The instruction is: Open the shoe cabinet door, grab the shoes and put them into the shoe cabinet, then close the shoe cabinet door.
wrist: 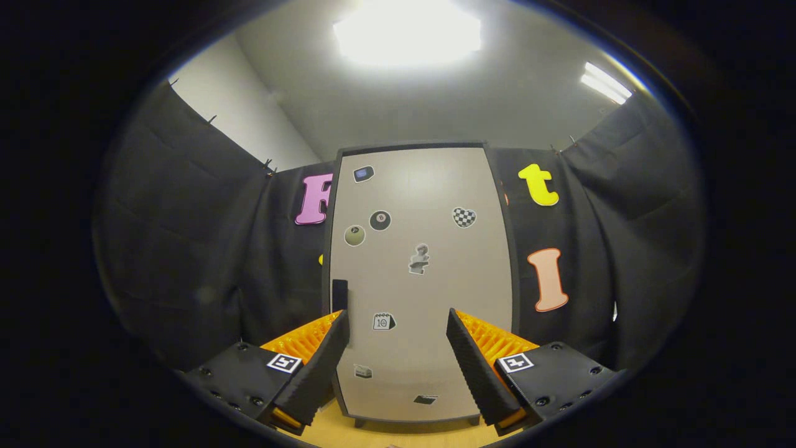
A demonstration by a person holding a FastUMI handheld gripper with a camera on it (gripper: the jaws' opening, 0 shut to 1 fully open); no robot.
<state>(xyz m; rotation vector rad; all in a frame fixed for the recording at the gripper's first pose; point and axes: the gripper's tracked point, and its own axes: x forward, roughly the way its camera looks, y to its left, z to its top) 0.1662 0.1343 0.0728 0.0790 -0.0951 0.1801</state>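
A tall shoe cabinet (423, 186) stands straight ahead of me against the black cloth wall. Its beige door (435, 280) is closed and carries several small stickers. A dark handle (339, 295) sits on the door's left edge, just above my left fingertip. My gripper (398, 320) is open, fingers spread wide with nothing between them, and the lower part of the door shows through the gap. The cabinet is some way beyond the fingers, not touching them.
The cabinet rests on short feet on a light wooden floor (348, 432). Black cloth walls (205, 249) close in on both sides of the cabinet. Bright ceiling lights (407, 34) hang overhead.
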